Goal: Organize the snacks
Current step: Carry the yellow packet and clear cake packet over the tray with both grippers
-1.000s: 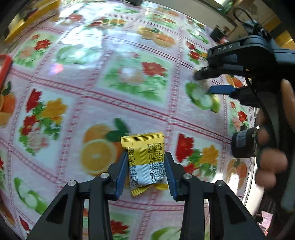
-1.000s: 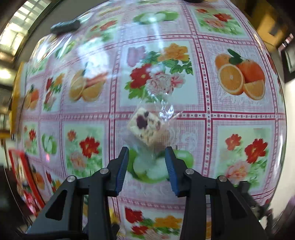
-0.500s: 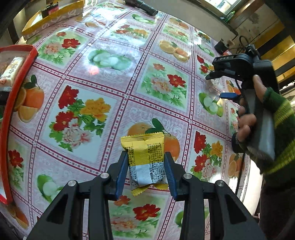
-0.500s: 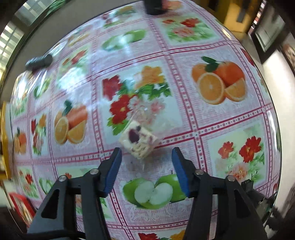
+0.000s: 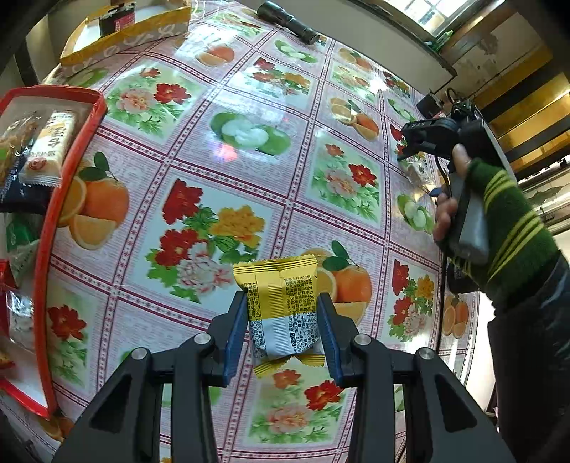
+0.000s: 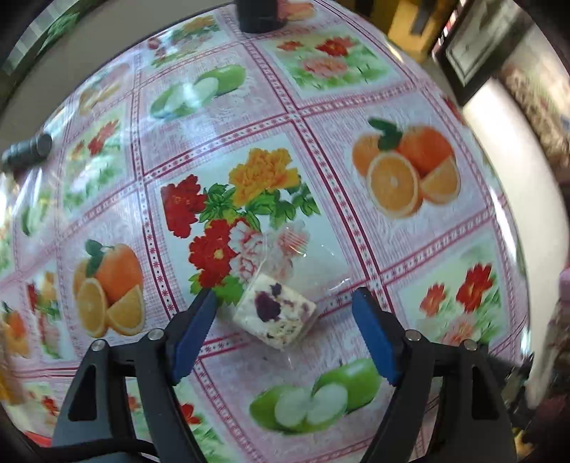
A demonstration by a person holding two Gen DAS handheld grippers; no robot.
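My left gripper [image 5: 281,322] is shut on a yellow and white snack packet [image 5: 279,313], held above the flowered tablecloth. At the left edge of that view lies a red tray [image 5: 53,220] with several wrapped snacks in it. In the right wrist view a clear-wrapped white nougat square with purple bits [image 6: 276,315] lies on the cloth. My right gripper [image 6: 283,336] points down over it, its jaws opening, one pad on each side and neither touching it. The right gripper [image 5: 413,149] also shows far right in the left wrist view, held by a hand in a green striped sleeve.
A yellow-rimmed cardboard box [image 5: 124,32] stands at the far left corner. A black flashlight [image 5: 288,23] lies at the table's far edge, also seen as the flashlight [image 6: 26,151]. A dark round object [image 6: 258,14] sits at the far edge. The table's right edge [image 5: 477,320] is close.
My right gripper's jaws have spread wide and it has turned and shifted over the nougat. My left gripper has risen and drawn left with the yellow packet, bringing the red tray into view.
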